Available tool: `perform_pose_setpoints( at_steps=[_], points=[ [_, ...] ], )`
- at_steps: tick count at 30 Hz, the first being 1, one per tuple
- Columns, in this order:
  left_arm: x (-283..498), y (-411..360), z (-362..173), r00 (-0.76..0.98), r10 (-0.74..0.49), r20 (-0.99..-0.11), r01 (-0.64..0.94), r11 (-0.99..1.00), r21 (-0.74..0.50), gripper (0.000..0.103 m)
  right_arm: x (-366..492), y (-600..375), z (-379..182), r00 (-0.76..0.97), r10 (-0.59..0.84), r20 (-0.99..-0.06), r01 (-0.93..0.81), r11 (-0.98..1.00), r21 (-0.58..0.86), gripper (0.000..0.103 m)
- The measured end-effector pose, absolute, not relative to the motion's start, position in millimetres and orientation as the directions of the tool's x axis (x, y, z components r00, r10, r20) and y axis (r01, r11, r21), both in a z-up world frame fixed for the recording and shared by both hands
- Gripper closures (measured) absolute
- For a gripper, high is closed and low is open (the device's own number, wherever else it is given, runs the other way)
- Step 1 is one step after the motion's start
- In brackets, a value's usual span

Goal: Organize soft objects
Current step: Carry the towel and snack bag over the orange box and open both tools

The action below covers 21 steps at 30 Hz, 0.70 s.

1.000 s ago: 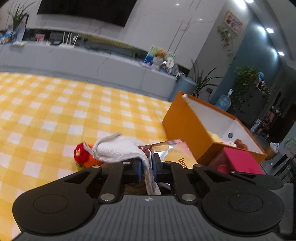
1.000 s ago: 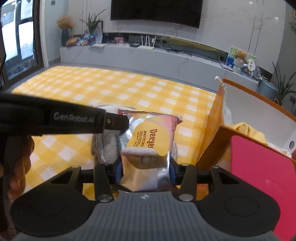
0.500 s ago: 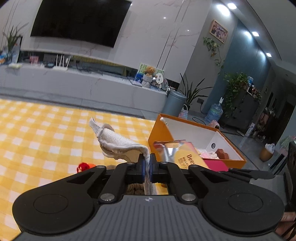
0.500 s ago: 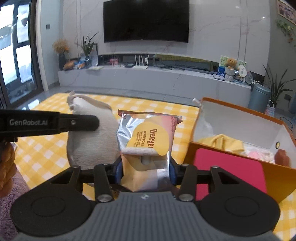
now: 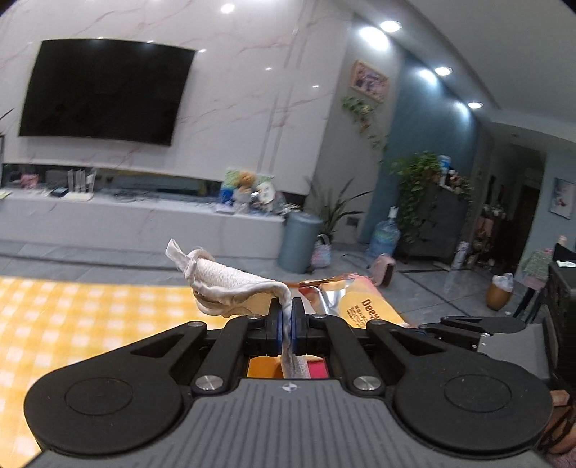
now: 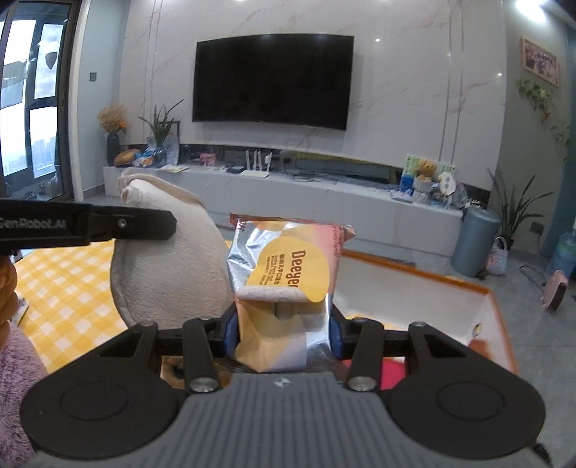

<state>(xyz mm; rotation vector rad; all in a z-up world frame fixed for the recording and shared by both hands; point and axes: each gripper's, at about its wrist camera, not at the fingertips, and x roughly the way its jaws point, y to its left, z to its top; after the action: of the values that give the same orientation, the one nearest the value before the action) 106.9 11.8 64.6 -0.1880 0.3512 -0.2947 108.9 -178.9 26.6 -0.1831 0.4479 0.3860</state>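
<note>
Bright ceiling spotlights [image 5: 374,34] glare — edges bowed, background perhaps motion-blurred.

In the right wrist view, the cloth [image 6: 169,266] sits at centre-left, the packet [image 6: 288,284] beside it at centre, and the box [image 6: 414,291] behind at right.
</note>
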Motion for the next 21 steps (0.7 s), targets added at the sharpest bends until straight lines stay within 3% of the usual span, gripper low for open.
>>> perform_pose_setpoints(
  at_steps=[12, 21],
  points=[
    [175.1, -53.6, 84.4, 0.847, -0.456, -0.274, 0.408, 0.887, -0.215, 0.099, 159.0, -236.0, 56.5, 0.873, 0.194, -0.447, -0.288, 0.946, -0.152, 0.057],
    [241.7, -75.5, 56.2, 0.782, -0.506, -0.362, 0.427, 0.86, -0.28, 0.099, 223.5, -262.5, 30.5, 0.825, 0.122, -0.553, -0.239, 0.96, -0.145, 0.057]
  ],
)
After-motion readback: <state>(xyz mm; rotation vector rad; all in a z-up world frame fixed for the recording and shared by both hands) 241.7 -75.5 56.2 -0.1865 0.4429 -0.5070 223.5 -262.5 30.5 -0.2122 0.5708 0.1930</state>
